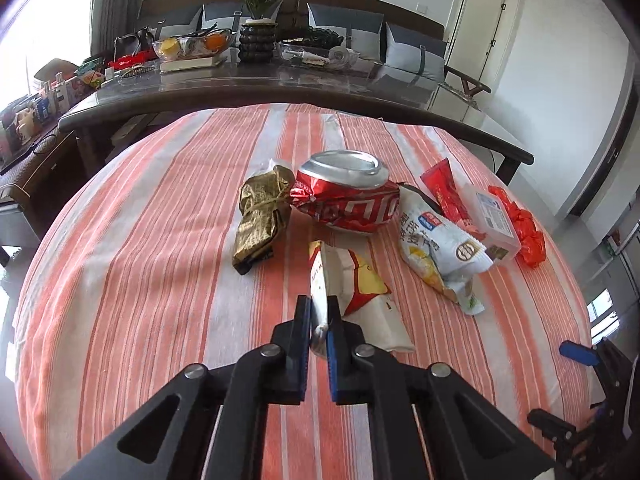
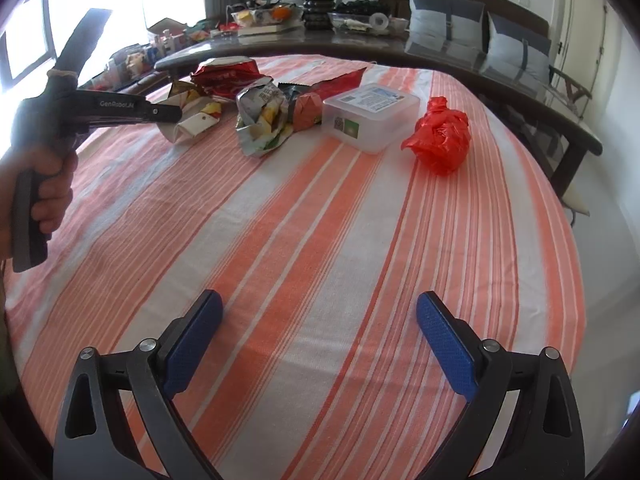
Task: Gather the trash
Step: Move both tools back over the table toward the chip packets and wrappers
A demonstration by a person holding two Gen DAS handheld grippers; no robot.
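Left gripper [image 1: 319, 310]: jaws closed on the near end of a flattened white, red and yellow carton [image 1: 352, 284]; the carton's pinched edge sits between the blue pads, the rest fanning out ahead over the striped cloth [image 1: 140, 280]. In the right wrist view the same gripper [image 2: 176, 114] reaches in from the left, held by a hand [image 2: 48, 188] on its grip, tip on the carton [image 2: 196, 120].

Right gripper [image 2: 319, 312]: jaws wide apart, nothing between them; blue pads [image 2: 444, 344] above bare cloth, well short of the trash.

Trash lies in a loose cluster toward the far side of the cloth-covered bench [image 2: 320, 240]:
- crushed red can [image 1: 348, 196], top rim facing up, just beyond the carton;
- crumpled gold wrapper [image 1: 262, 216] touching the can's left side;
- white and yellow snack bag [image 1: 440, 252] to the right of the can;
- red packet [image 1: 444, 196] behind the bag, partly under a clear plastic box [image 1: 494, 224];
- red plastic bag [image 1: 528, 228], bunched, just beside the box on its right; in the right wrist view it [image 2: 440, 140] sits apart from the box [image 2: 372, 116].

Beyond the cloth: a dark table [image 1: 280, 84] with a potted plant [image 1: 258, 12], bowls and clutter; a sofa with grey cushions [image 1: 416, 48] behind.
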